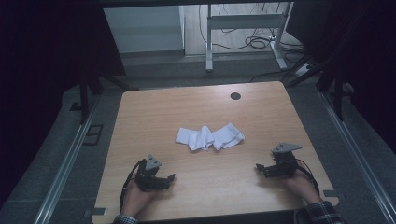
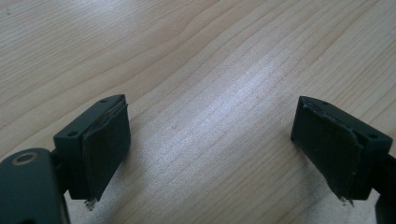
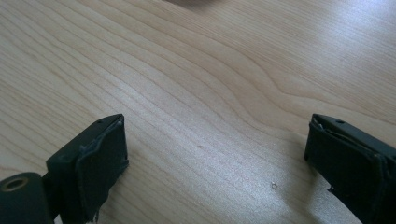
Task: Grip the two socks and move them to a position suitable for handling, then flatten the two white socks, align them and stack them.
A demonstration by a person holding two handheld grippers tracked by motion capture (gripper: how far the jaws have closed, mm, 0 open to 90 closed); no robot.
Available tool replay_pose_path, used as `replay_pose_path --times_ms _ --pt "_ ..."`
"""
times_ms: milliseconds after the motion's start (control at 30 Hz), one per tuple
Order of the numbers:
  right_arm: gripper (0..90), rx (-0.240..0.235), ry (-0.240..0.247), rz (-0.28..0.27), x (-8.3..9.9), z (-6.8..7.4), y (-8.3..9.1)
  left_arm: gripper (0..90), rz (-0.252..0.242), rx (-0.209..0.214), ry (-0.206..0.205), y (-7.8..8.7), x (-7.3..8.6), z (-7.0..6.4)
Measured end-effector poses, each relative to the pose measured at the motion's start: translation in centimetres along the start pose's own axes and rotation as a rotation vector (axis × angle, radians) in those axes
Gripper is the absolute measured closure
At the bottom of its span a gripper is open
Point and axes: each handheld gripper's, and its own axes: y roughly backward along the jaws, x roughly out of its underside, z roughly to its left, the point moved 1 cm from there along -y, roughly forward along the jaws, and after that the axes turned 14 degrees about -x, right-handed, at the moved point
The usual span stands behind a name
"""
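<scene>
Jaws of both the left gripper (image 1: 169, 178) and right gripper (image 1: 259, 167) are gaping wide over bare desk (image 1: 154, 112), resting well short of the crumpled white cloth (image 1: 209, 137), seemingly readying a two-handed pickup.

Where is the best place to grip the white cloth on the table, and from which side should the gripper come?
Probably the right end of the white cloth, which lies flatter with a free edge; its middle is bunched. The right gripper, jaws open and resting nearer that end, could come from the near right, low over the table.
</scene>
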Motion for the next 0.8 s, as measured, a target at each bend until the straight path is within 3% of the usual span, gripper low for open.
replay_pose_path --times_ms 800 --pt "6.2 -0.007 0.003 0.015 -0.24 -0.14 0.0 11.9 0.0 -0.001 0.0 0.0 0.0 -0.01"
